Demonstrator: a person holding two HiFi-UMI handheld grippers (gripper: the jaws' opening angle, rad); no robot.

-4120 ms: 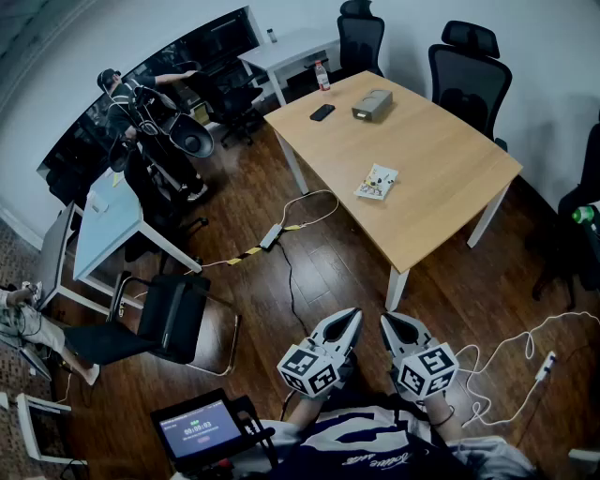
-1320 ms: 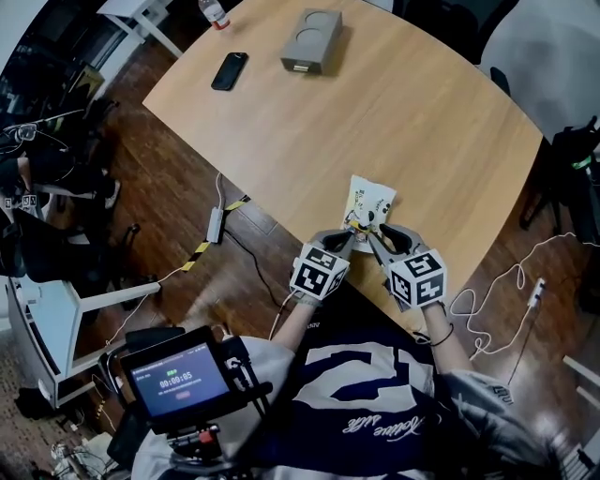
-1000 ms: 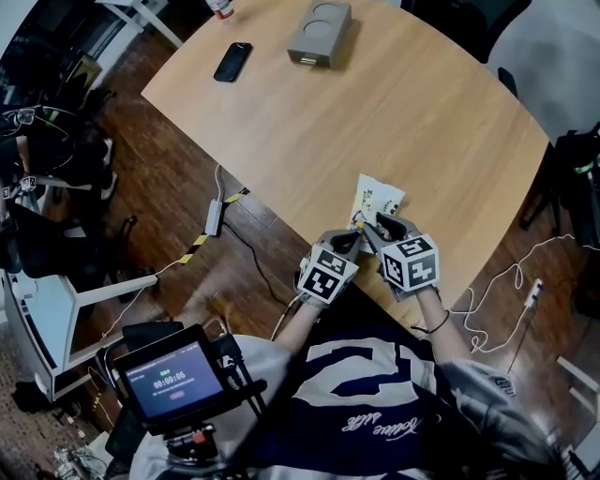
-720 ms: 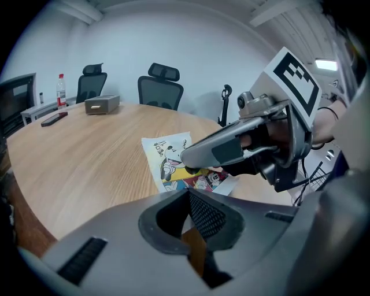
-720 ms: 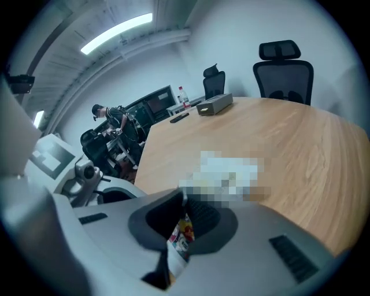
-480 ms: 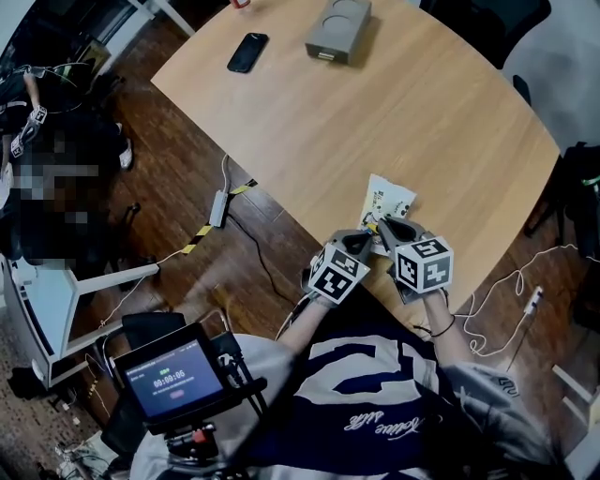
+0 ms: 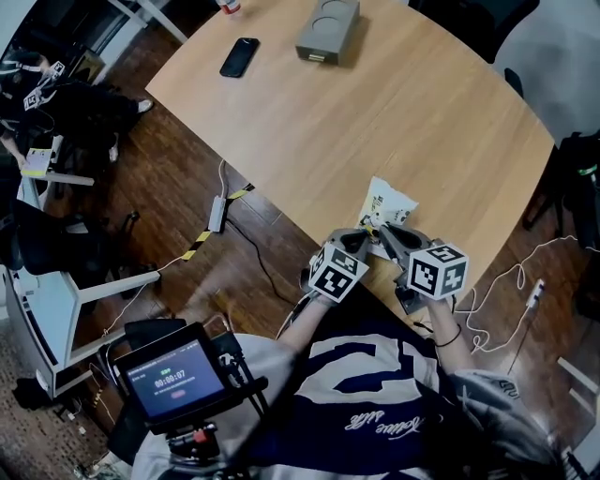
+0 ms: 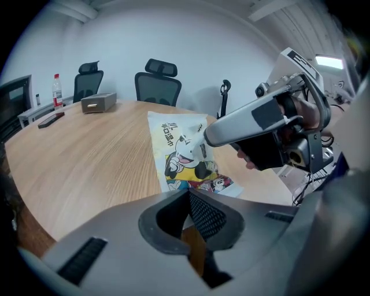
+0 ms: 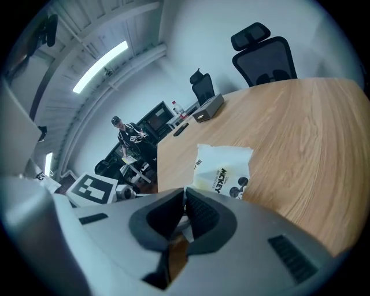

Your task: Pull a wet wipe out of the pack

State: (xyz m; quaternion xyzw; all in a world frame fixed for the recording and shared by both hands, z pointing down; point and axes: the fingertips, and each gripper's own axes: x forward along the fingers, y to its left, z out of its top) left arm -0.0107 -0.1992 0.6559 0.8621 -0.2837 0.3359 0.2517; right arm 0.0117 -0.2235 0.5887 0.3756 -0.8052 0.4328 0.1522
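Note:
A wet wipe pack [image 7: 387, 202] with cartoon print lies on the wooden table [image 7: 403, 103] near its front edge. In the left gripper view the pack [image 8: 179, 156] is just beyond my left gripper [image 8: 188, 193], whose jaws are shut at the pack's near end; whether they pinch it is hidden. My right gripper [image 7: 380, 228] reaches in from the right. Its tip [image 8: 207, 137] sits over the middle of the pack, shut on a thin white flap there. In the right gripper view the pack [image 9: 225, 167] lies right past the closed jaws [image 9: 185, 191].
A black phone [image 7: 237, 56] and a grey box [image 7: 328, 28] lie at the table's far end. Office chairs [image 8: 157, 87] stand behind the table. Cables [image 7: 239, 239] run over the dark wood floor at left, and a small screen [image 7: 176, 380] is mounted at my chest.
My right gripper's jaws have shut over the pack's top, and it has rolled and lifted a little to the right. The left gripper has stayed at the pack's near end.

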